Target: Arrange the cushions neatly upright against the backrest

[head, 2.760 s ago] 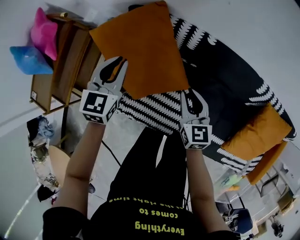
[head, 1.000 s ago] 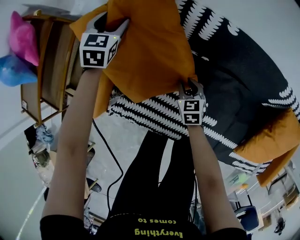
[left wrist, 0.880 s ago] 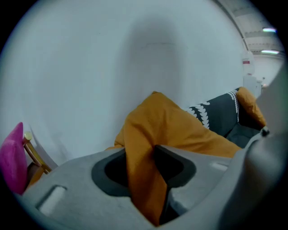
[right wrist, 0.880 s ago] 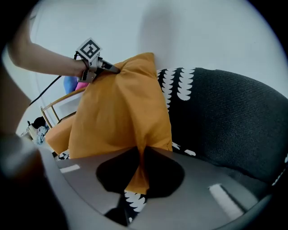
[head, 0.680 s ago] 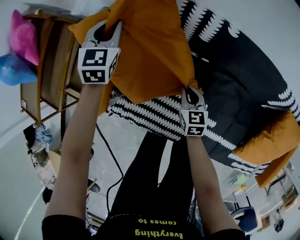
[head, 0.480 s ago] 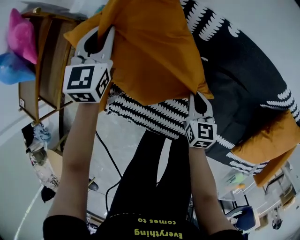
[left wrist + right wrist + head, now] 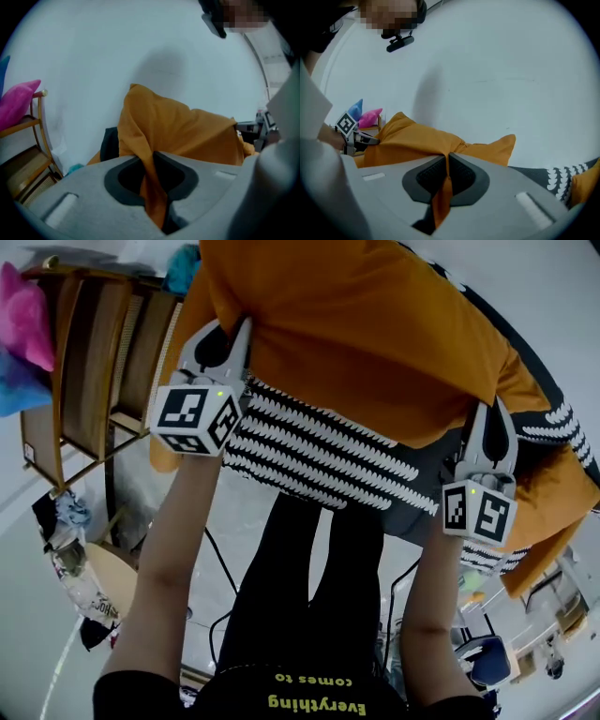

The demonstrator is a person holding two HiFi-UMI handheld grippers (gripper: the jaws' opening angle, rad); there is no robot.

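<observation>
Softly creased orange fabric cushion [image 7: 375, 324] in left tool [image 7: 236, 334], right tool [image 7: 490, 420]

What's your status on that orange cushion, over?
Left gripper and right gripper both shut on orange cushion fabric. Cushion held up over patterned sofa. No obstruction seen; second cushion lies far right.

Grey left gripper [image 7: 230, 337] and right gripper [image 7: 491, 420], dark pads [image 7: 178, 174] lining the jaws; behind each claw a white cube [image 7: 195, 418] with black square markers. Black shirt [image 7: 281, 688], yellow lettering; black trousers [image 7: 302, 577].
</observation>
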